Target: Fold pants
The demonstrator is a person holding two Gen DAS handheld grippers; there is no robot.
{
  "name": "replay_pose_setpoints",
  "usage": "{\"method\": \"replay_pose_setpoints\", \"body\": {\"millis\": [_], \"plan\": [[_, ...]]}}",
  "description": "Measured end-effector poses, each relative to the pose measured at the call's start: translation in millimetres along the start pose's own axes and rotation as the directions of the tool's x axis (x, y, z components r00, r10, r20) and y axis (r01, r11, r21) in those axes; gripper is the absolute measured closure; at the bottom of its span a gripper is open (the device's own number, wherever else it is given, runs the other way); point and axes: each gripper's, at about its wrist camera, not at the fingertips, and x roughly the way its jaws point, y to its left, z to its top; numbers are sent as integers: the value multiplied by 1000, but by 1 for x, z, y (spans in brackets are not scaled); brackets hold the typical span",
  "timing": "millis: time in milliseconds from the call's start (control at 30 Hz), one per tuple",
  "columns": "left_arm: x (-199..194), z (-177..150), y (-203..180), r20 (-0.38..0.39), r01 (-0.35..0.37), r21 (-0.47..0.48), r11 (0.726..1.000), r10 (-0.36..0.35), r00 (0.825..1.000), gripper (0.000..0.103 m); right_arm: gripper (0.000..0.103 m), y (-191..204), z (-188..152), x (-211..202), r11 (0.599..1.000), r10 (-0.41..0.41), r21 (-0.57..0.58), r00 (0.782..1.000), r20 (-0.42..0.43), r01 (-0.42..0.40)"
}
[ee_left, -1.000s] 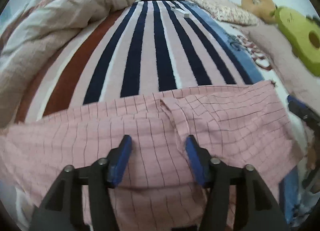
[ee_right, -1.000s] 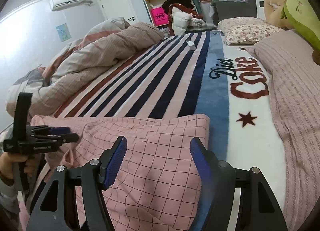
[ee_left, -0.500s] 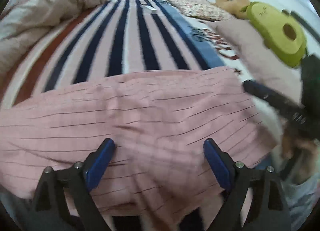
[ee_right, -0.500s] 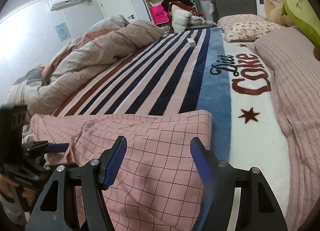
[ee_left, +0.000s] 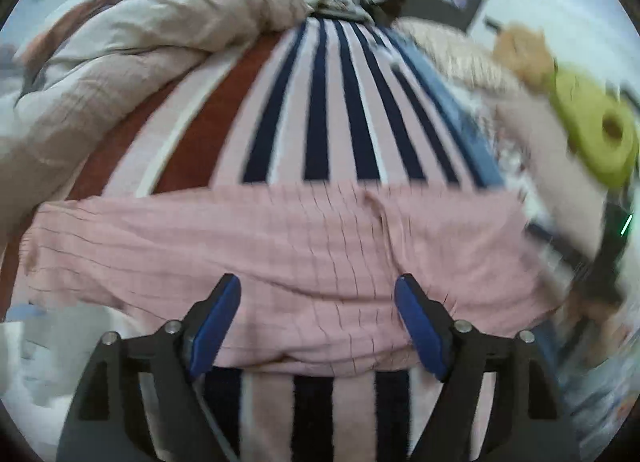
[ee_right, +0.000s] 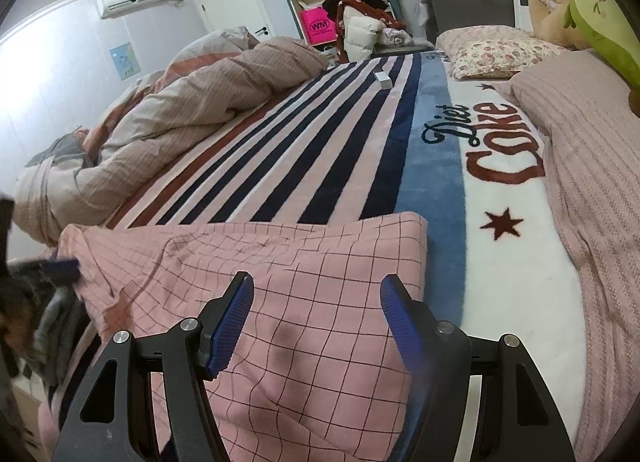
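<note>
The pink checked pants lie across the striped blanket as a folded band; they also show in the right wrist view. My left gripper is open and empty, its blue pads just above the near edge of the pants. My right gripper is open and empty over the right end of the pants. The left gripper's blue tip shows at the far left of the right wrist view, touching the pants' left end. The right gripper is a dark blur at the right of the left wrist view.
A bunched beige duvet lies along the left of the bed. A floral pillow, a ribbed pink cover and a green avocado plush are on the right. A small white box lies far up the blanket.
My left gripper has opened wide and pulled back toward the near edge of the pants, so striped blanket now shows under it. The right gripper has hardly moved.
</note>
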Motion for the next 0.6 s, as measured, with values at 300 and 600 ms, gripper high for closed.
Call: {"method": "replay_pose_setpoints", "body": {"millis": [300,600], "plan": [[37,-24,-53,-82,152,61,986,-147,986,14,41,4,-4,8,1000,-6,-7,1000,-18,5],[77,-45,-86,-147,193,97,976,-177,973,89,41,2,-4,7,1000,0,3,1000,-17,0]]}}
